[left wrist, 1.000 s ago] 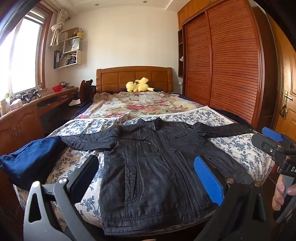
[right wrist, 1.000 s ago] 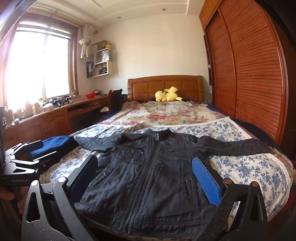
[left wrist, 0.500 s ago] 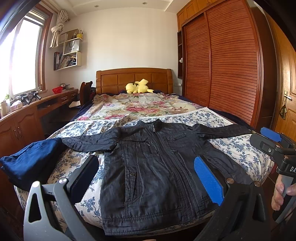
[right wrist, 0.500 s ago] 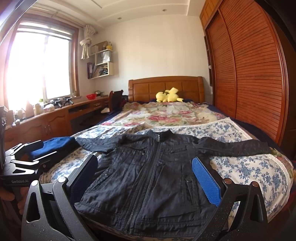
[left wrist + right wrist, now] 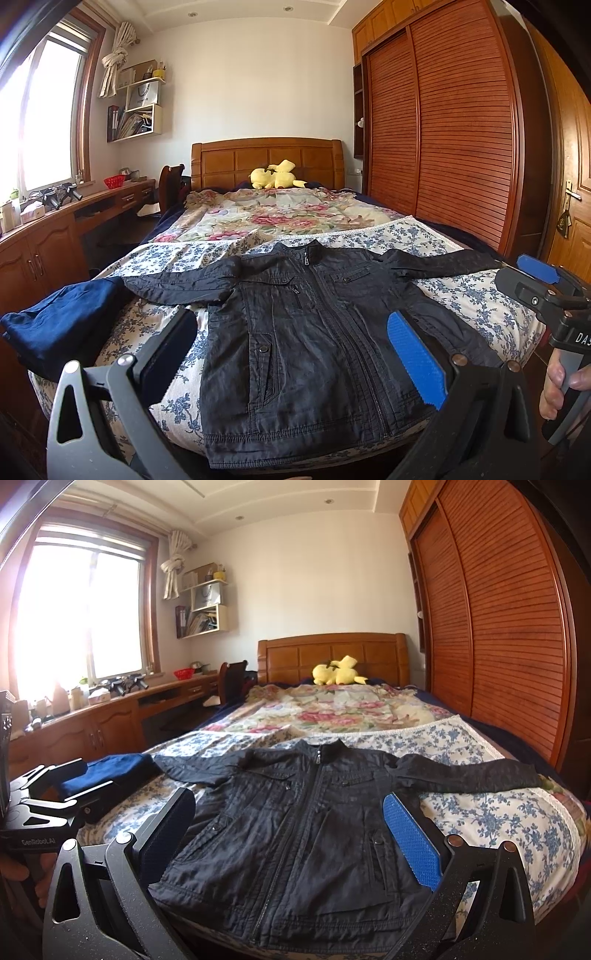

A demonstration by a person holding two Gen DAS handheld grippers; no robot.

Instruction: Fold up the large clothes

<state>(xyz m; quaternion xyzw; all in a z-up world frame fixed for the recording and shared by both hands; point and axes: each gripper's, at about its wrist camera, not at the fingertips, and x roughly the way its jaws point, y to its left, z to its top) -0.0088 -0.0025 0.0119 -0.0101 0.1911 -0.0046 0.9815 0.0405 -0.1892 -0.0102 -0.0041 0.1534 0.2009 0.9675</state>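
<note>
One black jacket (image 5: 314, 332) lies flat, front up and zipped, at the foot end of the bed (image 5: 480, 295), its hem at the near edge and its collar pointing toward the headboard (image 5: 266, 158). Both sleeves are spread out sideways; the one on the window side ends touching or just beside a folded navy garment (image 5: 62, 325) at the bed's corner. The jacket rests on a blue-flowered white sheet (image 5: 498, 819); farther up the bed a pink-flowered quilt (image 5: 280, 214) covers the rest, and one yellow plush toy (image 5: 275, 175) sits against the headboard.

The left gripper (image 5: 291, 350) hangs above the jacket's lower half with its two fingers spread wide apart and nothing between them. The right gripper (image 5: 291, 830) is likewise spread wide and empty, above the hem; in the left view a hand (image 5: 565, 384) grasps its handle off the bed's wardrobe side.

A wall shelf (image 5: 138, 107) of two stacked open boxes holds books and papers below, a white paper bag in the upper one and small items on top. One red basket (image 5: 114, 181) stands on the long wooden desk (image 5: 55, 225) under the window (image 5: 77, 616); its contents cannot be made out. A louvred sliding wardrobe (image 5: 443, 140) fills the opposite wall, with a wooden door (image 5: 576, 192) next to it
</note>
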